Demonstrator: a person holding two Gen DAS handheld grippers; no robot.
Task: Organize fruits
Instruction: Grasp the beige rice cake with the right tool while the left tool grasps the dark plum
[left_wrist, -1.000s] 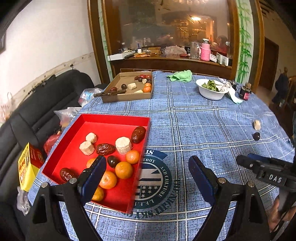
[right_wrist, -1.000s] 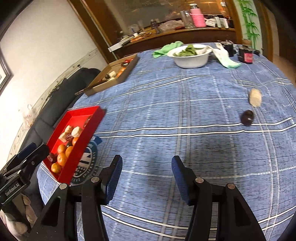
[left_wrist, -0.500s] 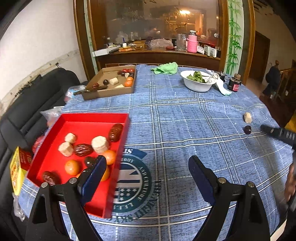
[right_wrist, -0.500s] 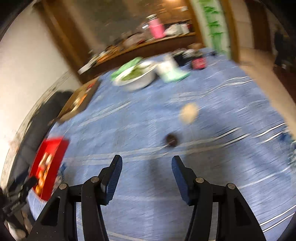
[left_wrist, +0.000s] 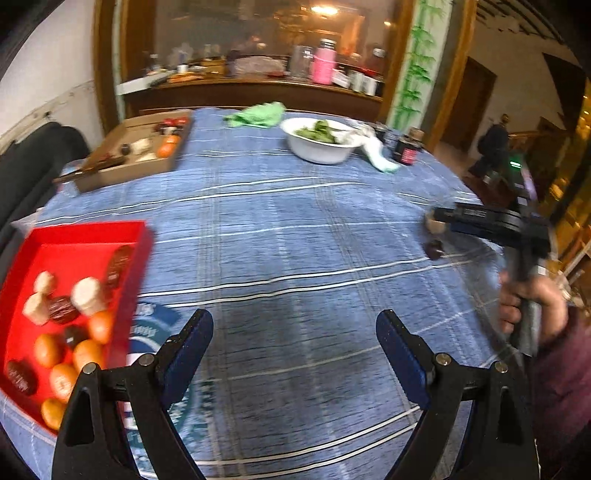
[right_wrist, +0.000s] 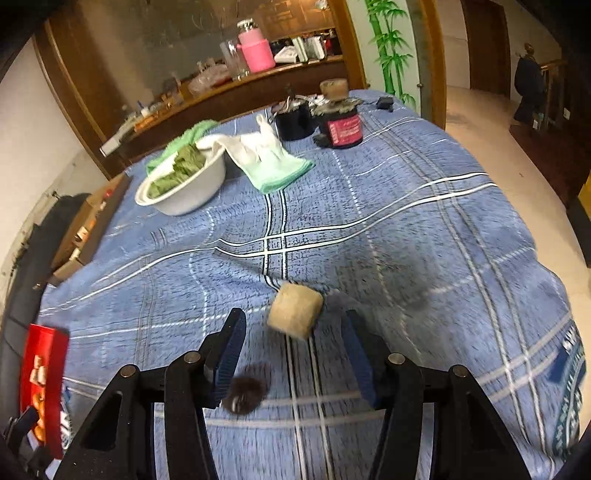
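Dim warm indoor light, fisheye-warped edges, motion blur near both frames' bottoms

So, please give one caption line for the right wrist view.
Right gripper, jaws open, approaches a beige piece near a dark fruit.

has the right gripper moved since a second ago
Yes. The right gripper has swung toward the table's right side: the pale chunk and dark fruit, far off earlier in the right wrist view, now sit at its open fingers.

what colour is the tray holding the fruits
Red. The tray shows best in the left wrist view, with oranges, dark dates and pale chunks inside it.
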